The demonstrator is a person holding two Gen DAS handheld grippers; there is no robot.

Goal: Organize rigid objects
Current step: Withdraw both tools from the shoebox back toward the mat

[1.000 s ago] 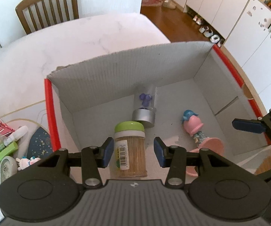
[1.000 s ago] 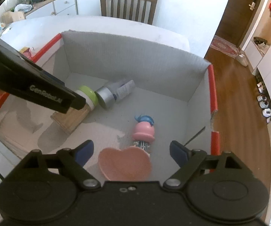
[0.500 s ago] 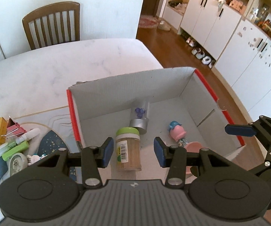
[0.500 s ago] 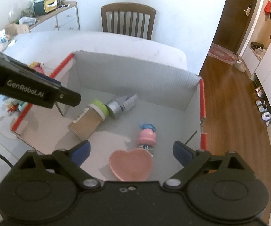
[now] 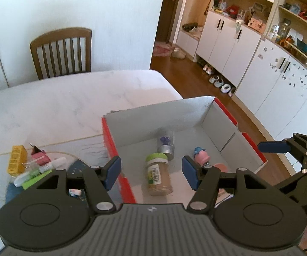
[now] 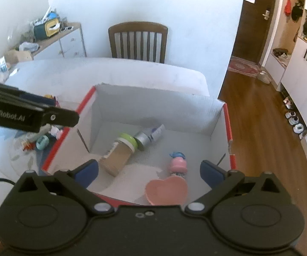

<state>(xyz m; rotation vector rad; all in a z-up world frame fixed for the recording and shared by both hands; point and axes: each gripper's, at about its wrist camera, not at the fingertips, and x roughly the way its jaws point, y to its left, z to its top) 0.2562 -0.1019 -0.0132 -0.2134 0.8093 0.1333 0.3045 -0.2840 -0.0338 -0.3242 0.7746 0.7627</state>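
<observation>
A red-edged cardboard box (image 5: 196, 106) (image 6: 153, 98) stands on the white table. Inside lie a green-lidded toothpick jar (image 5: 158, 177) (image 6: 119, 155), a clear tube with a silver cap (image 5: 166, 145) (image 6: 148, 137), a pink doll with a blue hat (image 5: 201, 155) (image 6: 178, 163) and a pink heart dish (image 6: 166, 192) (image 5: 220, 167). My left gripper (image 5: 151, 173) hangs above the box's near left corner, its jaws opening, with nothing held. My right gripper (image 6: 150, 173) hovers above the near rim, jaws opening wide and empty.
Left of the box lies a pile of small items: a yellow carton (image 5: 17, 159), a pink binder clip (image 5: 39, 156), white and green tubes (image 5: 36, 173). A wooden chair (image 5: 61, 52) stands behind the table. The table's right edge drops to a wood floor (image 6: 260, 117).
Both grippers have risen and drawn back from the box, which looks smaller. The left jaws have spread away from the jar lying in the box. The right jaws have widened.
</observation>
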